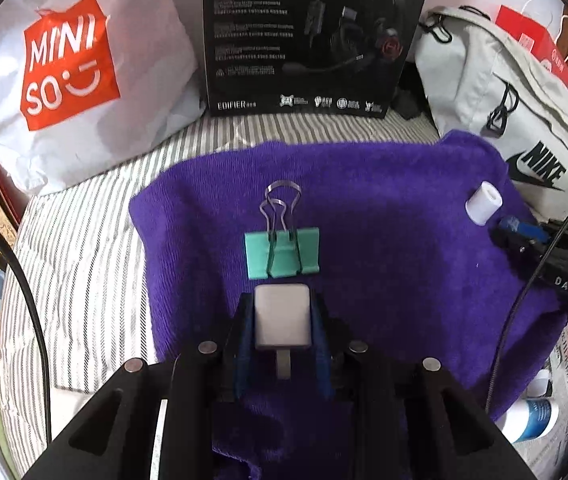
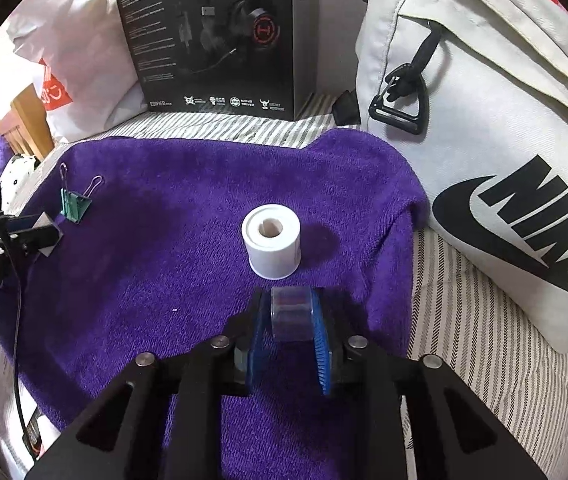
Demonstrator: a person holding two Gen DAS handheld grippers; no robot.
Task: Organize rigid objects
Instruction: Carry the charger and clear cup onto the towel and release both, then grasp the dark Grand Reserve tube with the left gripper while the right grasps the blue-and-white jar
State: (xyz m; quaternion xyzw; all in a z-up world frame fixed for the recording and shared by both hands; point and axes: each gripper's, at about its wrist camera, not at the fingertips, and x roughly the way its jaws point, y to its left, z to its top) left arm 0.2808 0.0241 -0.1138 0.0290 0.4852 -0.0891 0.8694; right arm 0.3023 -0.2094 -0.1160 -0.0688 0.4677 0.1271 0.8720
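Two tongs each grip a piece, left tongs (image 1: 281,322) a grey block (image 1: 281,316), right tongs (image 2: 290,320) a clear roll (image 2: 292,314); placing beside green clip (image 1: 281,252) and white roll (image 2: 271,242) likely follows.

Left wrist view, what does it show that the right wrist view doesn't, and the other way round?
Only the left wrist view shows the silver block between the left gripper's jaws and a blue-labelled bottle. Only the right wrist view shows the clear roll between the right gripper's jaws. Both show the purple towel, green binder clip, white roll, headset box and Nike bag.
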